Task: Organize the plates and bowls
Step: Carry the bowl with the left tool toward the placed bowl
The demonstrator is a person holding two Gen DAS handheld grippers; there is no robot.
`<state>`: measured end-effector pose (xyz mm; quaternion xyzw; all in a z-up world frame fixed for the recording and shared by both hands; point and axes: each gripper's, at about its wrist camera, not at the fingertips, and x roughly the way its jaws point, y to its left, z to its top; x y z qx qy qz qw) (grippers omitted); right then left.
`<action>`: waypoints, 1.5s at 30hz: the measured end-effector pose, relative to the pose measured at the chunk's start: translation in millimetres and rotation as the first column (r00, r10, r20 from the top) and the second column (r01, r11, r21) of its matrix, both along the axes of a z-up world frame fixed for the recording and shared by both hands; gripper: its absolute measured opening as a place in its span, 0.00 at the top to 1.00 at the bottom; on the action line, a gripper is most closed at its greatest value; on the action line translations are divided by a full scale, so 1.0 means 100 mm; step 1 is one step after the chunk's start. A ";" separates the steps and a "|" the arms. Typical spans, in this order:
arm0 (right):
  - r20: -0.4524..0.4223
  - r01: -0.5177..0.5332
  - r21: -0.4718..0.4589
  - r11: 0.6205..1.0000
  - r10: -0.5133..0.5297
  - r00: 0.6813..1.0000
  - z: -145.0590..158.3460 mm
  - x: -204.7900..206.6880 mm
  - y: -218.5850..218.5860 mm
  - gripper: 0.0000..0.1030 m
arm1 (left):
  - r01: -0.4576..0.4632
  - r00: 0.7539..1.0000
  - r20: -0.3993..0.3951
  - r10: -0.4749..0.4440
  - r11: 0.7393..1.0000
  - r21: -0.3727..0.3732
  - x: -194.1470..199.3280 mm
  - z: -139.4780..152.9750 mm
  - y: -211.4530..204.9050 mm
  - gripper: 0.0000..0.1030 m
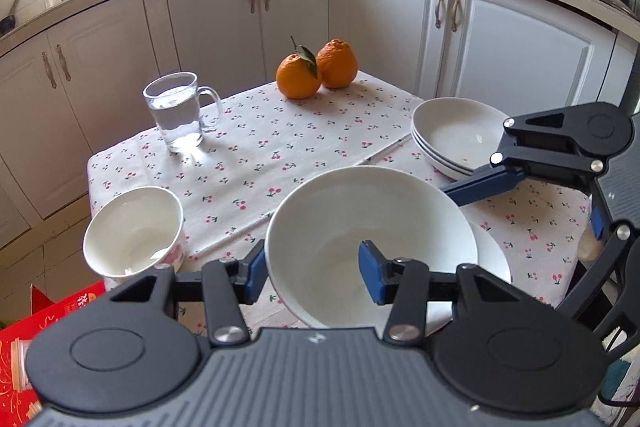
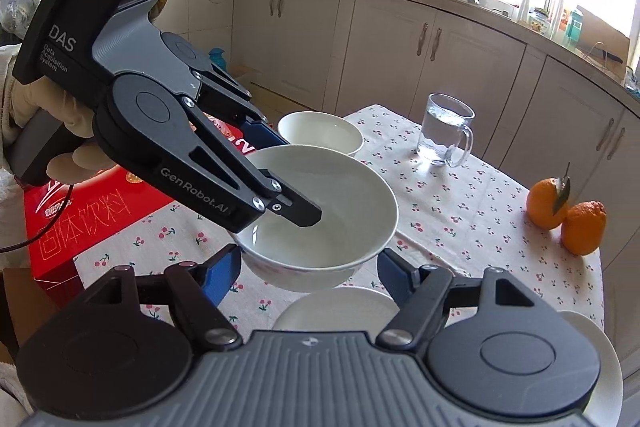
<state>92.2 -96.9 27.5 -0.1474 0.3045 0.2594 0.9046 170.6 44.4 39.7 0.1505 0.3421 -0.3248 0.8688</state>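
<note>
While the left gripper (image 1: 316,273) clamps the rim of a large white bowl (image 1: 370,247), one finger inside and one outside, the bowl hangs above a white plate (image 2: 340,307) on the cherry-print tabletop (image 1: 280,147). Nearby, the right gripper (image 2: 308,273) stands open, gripping nothing.

Both wrist views sit close, sharing the table (image 1: 280,147) (opposite sides).
</note>
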 end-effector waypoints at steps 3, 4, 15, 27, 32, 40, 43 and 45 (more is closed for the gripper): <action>0.006 0.023 -0.003 1.000 -0.023 1.000 0.01 -0.06 -0.13 0.23 | 0.024 1.000 0.002 -0.024 1.000 -0.003 -0.04 0.00 -0.14 0.54; 0.007 0.031 -0.005 1.000 -0.031 1.000 0.02 -0.08 -0.17 0.23 | 0.031 1.000 0.001 -0.031 0.999 -0.004 -0.05 0.00 -0.18 0.54; -0.021 0.079 -0.003 0.997 -0.079 0.997 -0.08 -0.25 -0.50 0.23 | 0.085 0.996 -0.023 -0.085 0.996 0.004 -0.16 -0.11 -0.53 0.54; -0.088 0.079 0.012 0.997 -0.078 0.993 -0.27 -0.24 -0.59 0.23 | 0.087 0.994 -0.072 -0.087 0.996 0.009 -0.16 -0.26 -0.59 0.54; -0.103 0.075 0.012 0.997 -0.073 0.992 -0.31 -0.23 -0.58 0.23 | 0.088 0.993 -0.083 -0.086 0.996 0.012 -0.15 -0.30 -0.59 0.54; -0.116 0.072 0.014 0.997 -0.070 0.991 -0.34 -0.22 -0.57 0.23 | 0.091 0.992 -0.092 -0.090 0.996 0.014 -0.16 -0.33 -0.59 0.54; -0.119 0.073 0.013 0.997 -0.071 0.990 -0.35 -0.22 -0.58 0.23 | 0.093 0.992 -0.089 -0.092 0.996 0.012 -0.16 -0.33 -0.59 0.54; -0.124 0.074 0.013 0.997 -0.072 0.990 -0.36 -0.22 -0.58 0.23 | 0.095 0.992 -0.089 -0.093 0.995 0.012 -0.16 -0.33 -0.59 0.54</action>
